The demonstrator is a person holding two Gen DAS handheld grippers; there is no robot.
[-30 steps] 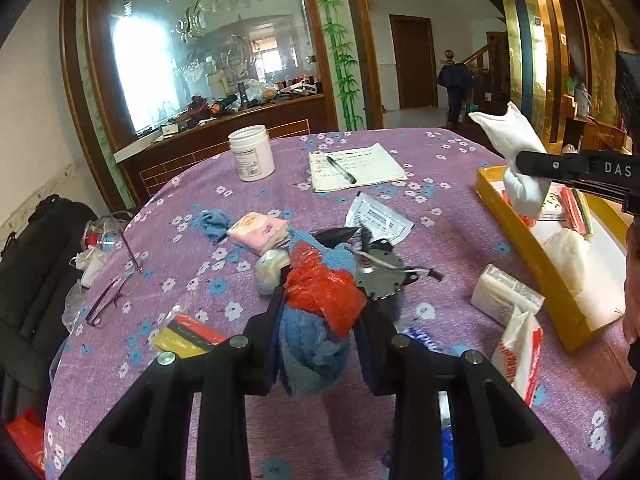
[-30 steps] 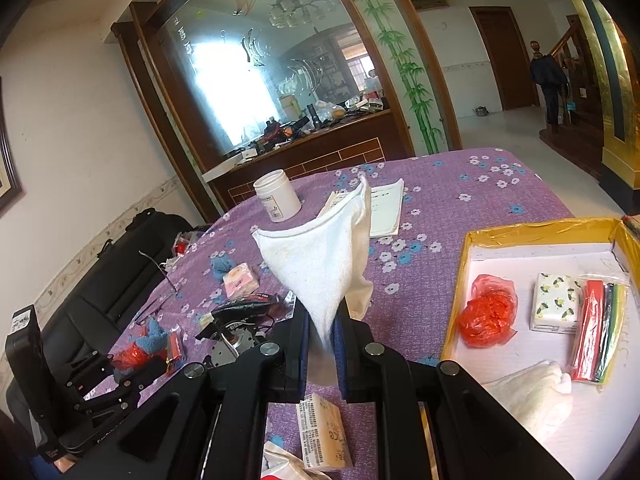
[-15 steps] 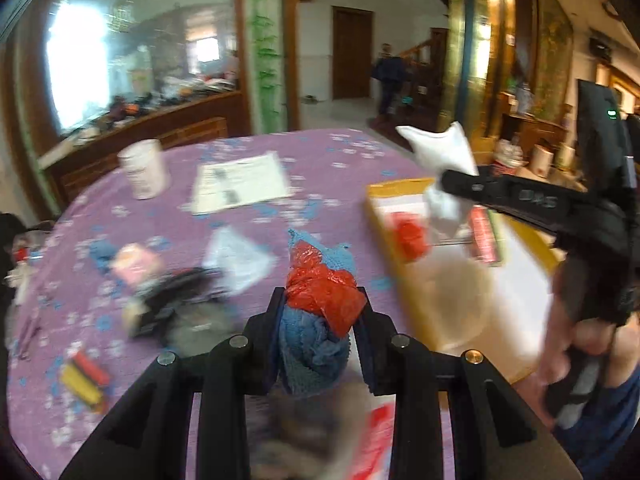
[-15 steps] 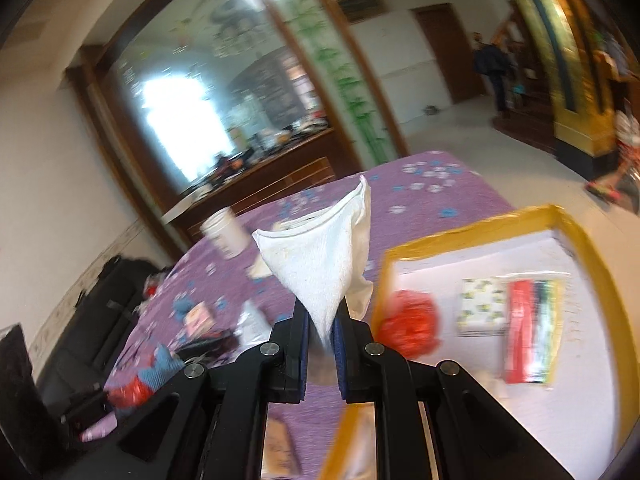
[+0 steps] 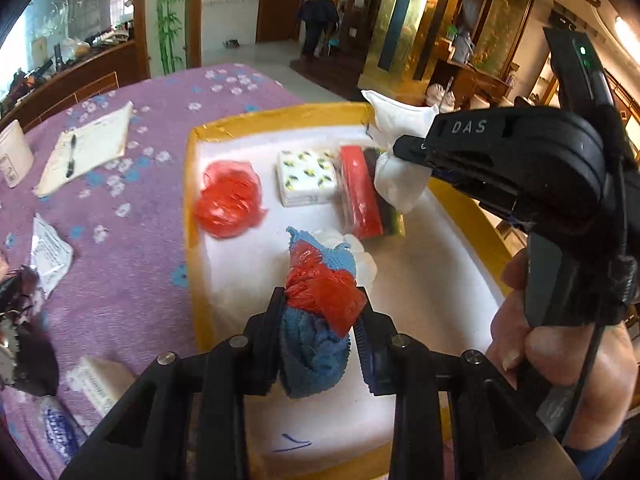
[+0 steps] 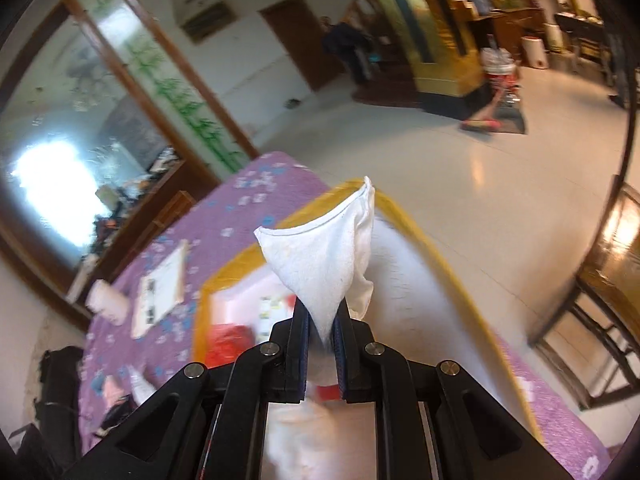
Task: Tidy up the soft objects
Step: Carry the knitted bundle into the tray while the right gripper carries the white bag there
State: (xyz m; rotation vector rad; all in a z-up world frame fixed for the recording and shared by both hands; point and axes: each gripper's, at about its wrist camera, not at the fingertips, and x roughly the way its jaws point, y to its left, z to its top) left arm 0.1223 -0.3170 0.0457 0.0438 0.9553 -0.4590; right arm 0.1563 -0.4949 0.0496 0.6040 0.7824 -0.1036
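Note:
My left gripper (image 5: 320, 312) is shut on a bundle of blue cloth (image 5: 312, 356) and red plastic bag (image 5: 324, 288), held above the near half of the yellow-rimmed tray (image 5: 192, 200). My right gripper (image 6: 320, 324) is shut on a white cloth (image 6: 324, 252) that sticks up between its pads; it hangs over the tray's right side (image 6: 420, 240). In the left wrist view that gripper (image 5: 404, 148) comes in from the right with the white cloth (image 5: 396, 176), a hand (image 5: 560, 356) gripping its handle.
In the tray lie a crumpled red bag (image 5: 228, 200), a patterned tissue pack (image 5: 308, 176), a red and dark sponge pack (image 5: 368, 196) and a white cloth (image 5: 360, 256). On the purple tablecloth (image 5: 132, 240) sit a notepad with pen (image 5: 88, 148), packets and a white jar (image 5: 12, 152).
Both grippers swung right, from over the cluttered tablecloth to above the tray, each keeping its load. The right gripper also rolled, tilting its view.

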